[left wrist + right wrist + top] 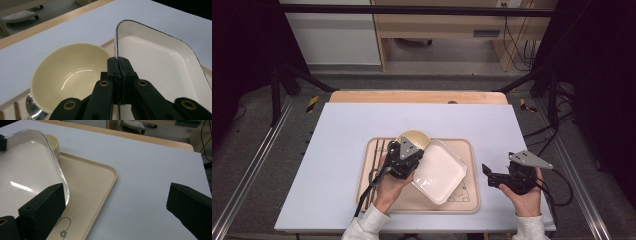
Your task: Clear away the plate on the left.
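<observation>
On the beige plastic tray (464,150), a round glossy cream bowl (67,72) is seen left of the white rounded-square dish (160,65), whose thin dark-edged rim is pinched by the left tongs (121,62). Right of the tray, the right tongs (116,202) are held spread above the pale desk (342,150). A small cartoon drawing is printed on the tray.

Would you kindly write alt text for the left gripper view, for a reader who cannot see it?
The left gripper has its two black jaws shut on the thin rim of a white rectangular dish, which is tilted up on edge. To its left sits a cream bowl on a beige tray, with the pale table beyond.
</observation>
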### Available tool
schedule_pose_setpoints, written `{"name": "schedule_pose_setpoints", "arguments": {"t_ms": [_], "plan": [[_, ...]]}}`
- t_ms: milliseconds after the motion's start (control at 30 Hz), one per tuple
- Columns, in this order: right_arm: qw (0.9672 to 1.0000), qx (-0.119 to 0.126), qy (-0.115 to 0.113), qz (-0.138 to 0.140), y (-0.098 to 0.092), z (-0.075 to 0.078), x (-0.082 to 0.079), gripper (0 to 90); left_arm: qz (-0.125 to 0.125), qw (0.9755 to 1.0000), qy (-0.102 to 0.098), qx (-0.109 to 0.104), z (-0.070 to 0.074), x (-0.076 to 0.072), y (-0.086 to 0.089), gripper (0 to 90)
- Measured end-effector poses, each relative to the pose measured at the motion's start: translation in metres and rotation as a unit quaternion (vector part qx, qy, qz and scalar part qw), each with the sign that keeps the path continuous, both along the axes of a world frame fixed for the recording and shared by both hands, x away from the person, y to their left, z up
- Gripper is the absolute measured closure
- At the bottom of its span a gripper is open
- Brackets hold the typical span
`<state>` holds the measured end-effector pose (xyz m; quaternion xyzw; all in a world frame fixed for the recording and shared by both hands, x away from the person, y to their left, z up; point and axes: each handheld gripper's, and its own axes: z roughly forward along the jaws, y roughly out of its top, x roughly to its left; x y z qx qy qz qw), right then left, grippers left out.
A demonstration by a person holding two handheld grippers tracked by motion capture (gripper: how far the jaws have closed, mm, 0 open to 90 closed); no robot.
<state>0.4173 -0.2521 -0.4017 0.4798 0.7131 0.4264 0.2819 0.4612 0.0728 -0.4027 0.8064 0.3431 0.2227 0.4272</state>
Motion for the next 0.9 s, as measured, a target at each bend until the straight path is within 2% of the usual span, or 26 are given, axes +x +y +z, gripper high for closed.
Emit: {"name": "schedule_pose_setpoints", "arguments": {"t_ms": [300, 600, 900], "plan": [[1.0, 0.0, -0.002, 0.0, -0.001, 0.001, 0.0, 2.4, -0.003, 0.9998, 0.022, 0.005, -0.013, 0.005, -0.015, 89.0], [1.0, 0.0, -0.003, 0.001, -0.001, 0.001, 0.0, 2.4, -0.002, 0.9994, 0.033, 0.008, -0.02, 0.008, -0.023, 89.0], [1.0, -0.001, -0.002, 0.001, -0.001, 0.0, 0.0, 2.4, 0.001, 0.9986, 0.04, 0.034, -0.029, 0.014, -0.03, 88.3]]}}
